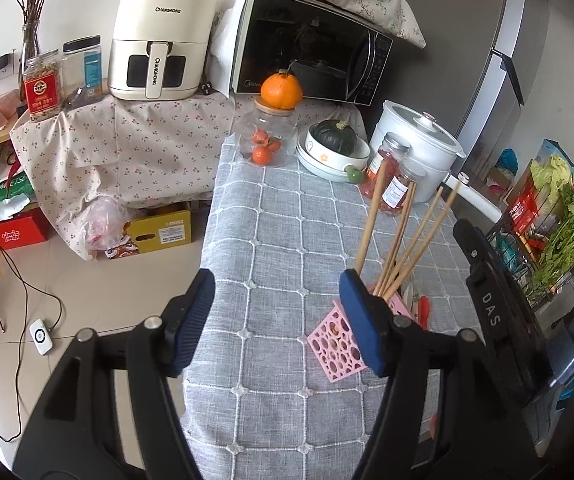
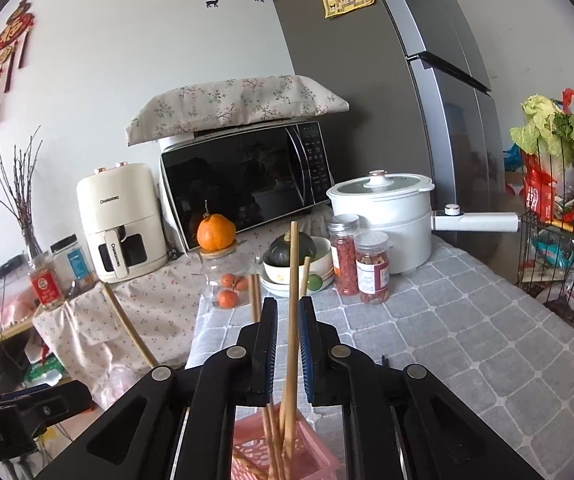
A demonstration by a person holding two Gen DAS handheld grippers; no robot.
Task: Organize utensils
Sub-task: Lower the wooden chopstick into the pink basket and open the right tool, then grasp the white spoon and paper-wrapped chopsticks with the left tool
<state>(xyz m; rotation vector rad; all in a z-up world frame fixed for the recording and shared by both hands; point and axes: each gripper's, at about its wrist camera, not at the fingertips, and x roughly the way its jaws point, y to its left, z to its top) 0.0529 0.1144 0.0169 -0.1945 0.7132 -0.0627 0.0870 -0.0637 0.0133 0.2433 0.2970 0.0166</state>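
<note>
A pink perforated holder (image 1: 333,346) stands on the grey checked tablecloth (image 1: 279,216) with several wooden chopsticks (image 1: 397,240) leaning in it. My left gripper (image 1: 277,300) is open and empty just left of the holder, and its right finger (image 1: 361,320) hides part of the holder. In the right wrist view my right gripper (image 2: 288,300) hovers over the holder (image 2: 307,452). One chopstick (image 2: 294,256) stands between its narrowly parted jaws, with a gap visible beside it. Something red (image 1: 423,309) lies behind the holder, partly hidden.
At the back of the table stand a glass jar of tangerines (image 1: 265,140), a bowl with a squash (image 1: 333,148), two spice jars (image 1: 397,184) and a white electric pot (image 1: 419,140). A wire rack of greens (image 1: 555,232) is on the right. The table's left edge drops to the floor (image 1: 107,280).
</note>
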